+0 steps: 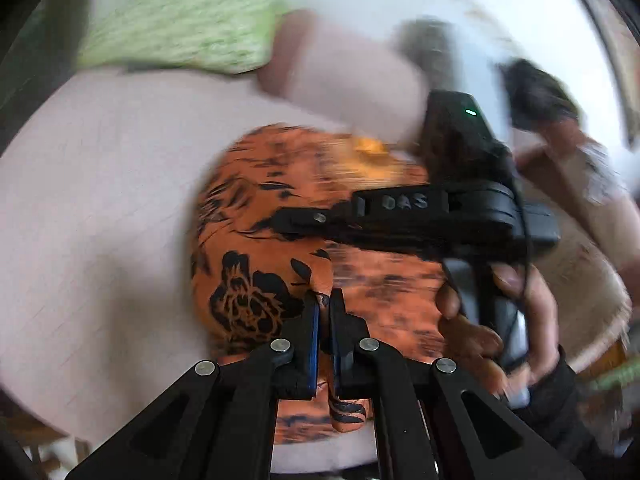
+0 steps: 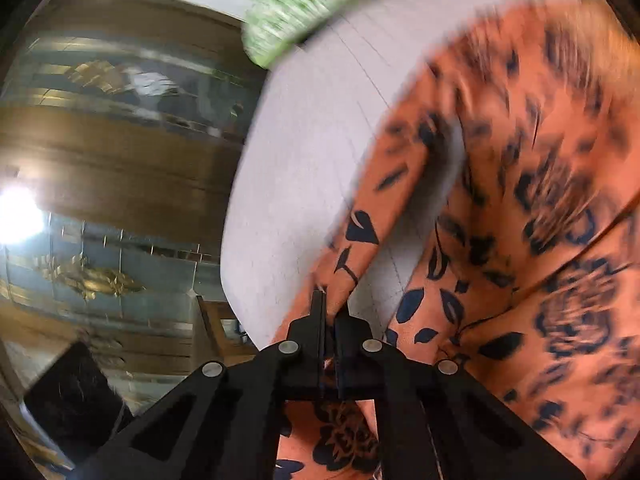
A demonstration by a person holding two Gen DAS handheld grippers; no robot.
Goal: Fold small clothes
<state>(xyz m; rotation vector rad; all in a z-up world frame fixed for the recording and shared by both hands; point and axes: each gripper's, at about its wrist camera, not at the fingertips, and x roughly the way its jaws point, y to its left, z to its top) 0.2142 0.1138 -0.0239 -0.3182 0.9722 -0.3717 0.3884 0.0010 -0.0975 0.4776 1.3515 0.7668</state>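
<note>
An orange garment with a black flower print (image 1: 256, 240) lies bunched on a pale pink cloth-covered surface (image 1: 100, 200). My left gripper (image 1: 325, 300) is shut on a fold of the garment at its near edge. My right gripper (image 2: 331, 304) is shut on a narrow strip of the same garment (image 2: 520, 200), which rises to the right in that view. In the left wrist view the right gripper's black body (image 1: 420, 216) and the hand holding it cross above the garment. Both views are motion-blurred.
A folded green-and-white item (image 1: 180, 28) lies at the far side of the surface, also in the right wrist view (image 2: 304, 4). A pinkish folded item (image 1: 340, 68) lies beside it. Wooden furniture with glass (image 2: 120, 160) stands beyond the surface's edge.
</note>
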